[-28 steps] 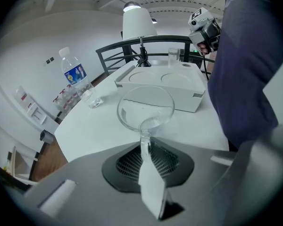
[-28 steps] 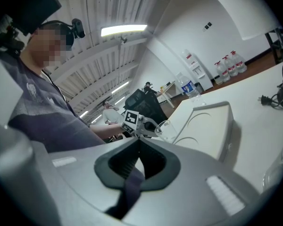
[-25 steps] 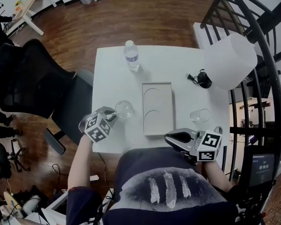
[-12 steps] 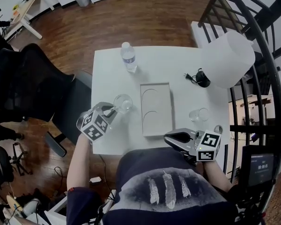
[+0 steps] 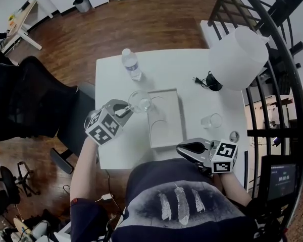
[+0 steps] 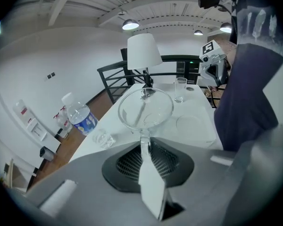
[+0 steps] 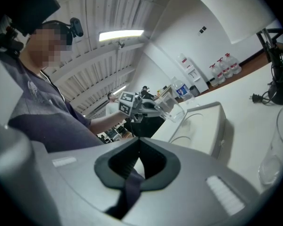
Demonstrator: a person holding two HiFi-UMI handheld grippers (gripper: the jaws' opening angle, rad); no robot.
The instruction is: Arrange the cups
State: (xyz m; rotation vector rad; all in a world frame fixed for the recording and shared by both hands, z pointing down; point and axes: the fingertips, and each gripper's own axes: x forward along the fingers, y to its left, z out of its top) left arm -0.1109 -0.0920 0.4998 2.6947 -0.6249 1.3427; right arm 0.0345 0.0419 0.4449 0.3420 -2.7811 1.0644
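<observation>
Left gripper (image 5: 128, 108): its jaws are clamped on the rim of a clear, round drinking glass (image 5: 140, 101). One finger sits inside the wall and one outside, as the left gripper view shows (image 6: 145, 144).
Held glass: it is lifted off the white square table (image 5: 116, 145). In the head view it hangs over the far left corner of the tray. The right gripper view shows it tilted and clear of the tray's surface (image 7: 170, 105). Nothing is seen inside it.
Tray: a white rectangular tray (image 5: 166, 135) lies lengthwise in the middle of the table. It has two round recesses, one far and one near, and both are bare.
Second glass: a matching clear tumbler (image 5: 211, 120) stands upright on the table to the right of the tray, apart from it. It looks empty.
Right gripper (image 5: 180, 147): it is at the table's near edge, close to the person's dark shirt. Its jaws are together with nothing between them (image 7: 137, 160).
Bottle: a clear plastic bottle with a blue label and white cap (image 5: 131, 64) stands upright at the far left of the table. Its fill level cannot be read.
Lamp: a table lamp with a white shade (image 5: 238, 58) stands on a black base at the far right, well away from both glasses.
</observation>
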